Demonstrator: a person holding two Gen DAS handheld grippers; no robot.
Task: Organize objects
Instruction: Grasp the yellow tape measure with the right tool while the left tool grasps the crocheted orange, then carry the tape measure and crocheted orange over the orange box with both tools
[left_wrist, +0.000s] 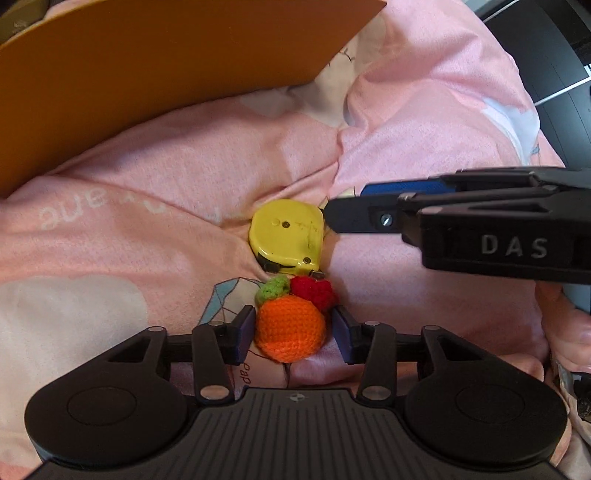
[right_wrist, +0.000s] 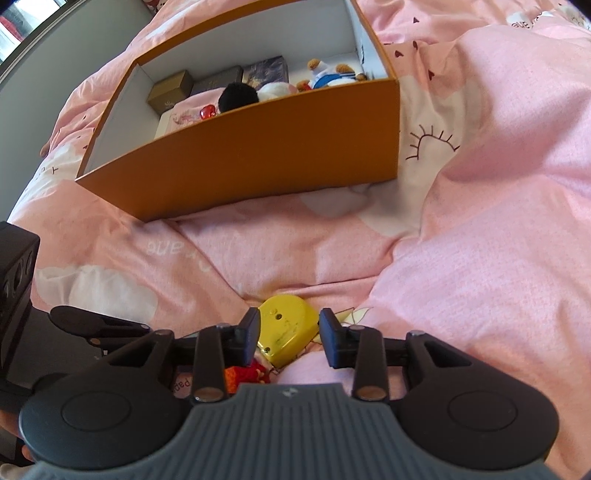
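Note:
A crocheted orange fruit (left_wrist: 291, 328) with a green leaf and a red knitted piece (left_wrist: 314, 291) lies on the pink bedcover. My left gripper (left_wrist: 293, 332) is open with its pads on either side of the orange, close to it. A yellow tape measure (left_wrist: 286, 236) lies just beyond. In the right wrist view the tape measure (right_wrist: 288, 332) sits between the pads of my right gripper (right_wrist: 289, 334), which is open around it. The right gripper's fingers (left_wrist: 354, 218) reach in from the right in the left wrist view.
An open orange box (right_wrist: 258, 162) with white inside walls stands on the bed beyond the objects. It holds small boxes, plush toys and a black pompom (right_wrist: 238, 96). The pink bedcover (right_wrist: 480, 221) is rumpled, with folds to the right. The box wall (left_wrist: 147, 62) fills the upper left.

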